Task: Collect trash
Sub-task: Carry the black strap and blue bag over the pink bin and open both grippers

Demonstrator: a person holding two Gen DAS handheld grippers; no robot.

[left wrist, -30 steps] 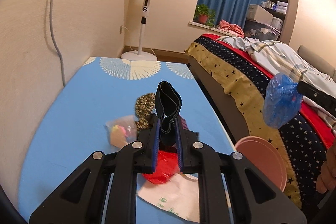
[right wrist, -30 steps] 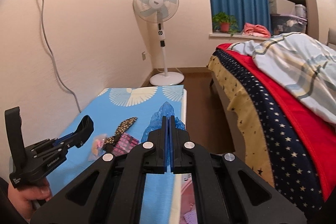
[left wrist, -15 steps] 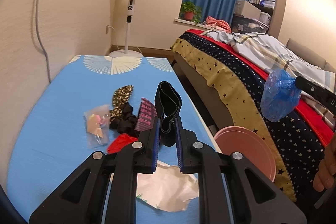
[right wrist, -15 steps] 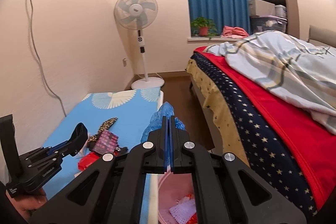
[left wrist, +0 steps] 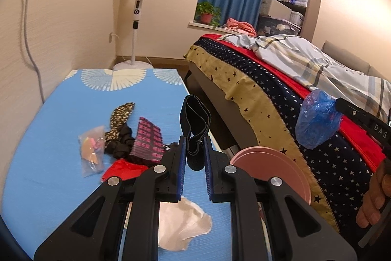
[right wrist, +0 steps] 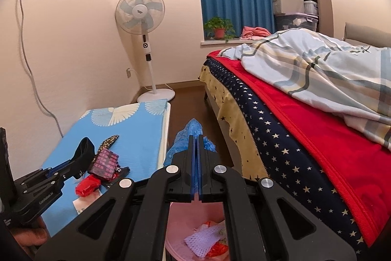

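The left gripper (left wrist: 195,151) is held level over the right edge of the blue table (left wrist: 48,138), its jaws clamped on a black band (left wrist: 195,121). The right gripper (right wrist: 197,148) is carried beyond that edge, jaws pressed together on a blue plastic bag (right wrist: 188,138). Each handle is gripped by a hand (left wrist: 374,199).

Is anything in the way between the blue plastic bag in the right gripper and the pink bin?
Nothing visible blocks it. The right gripper is shut on the blue plastic bag, held in open air, and the pink bin sits open right below it in the right wrist view, between the blue table and the bed.
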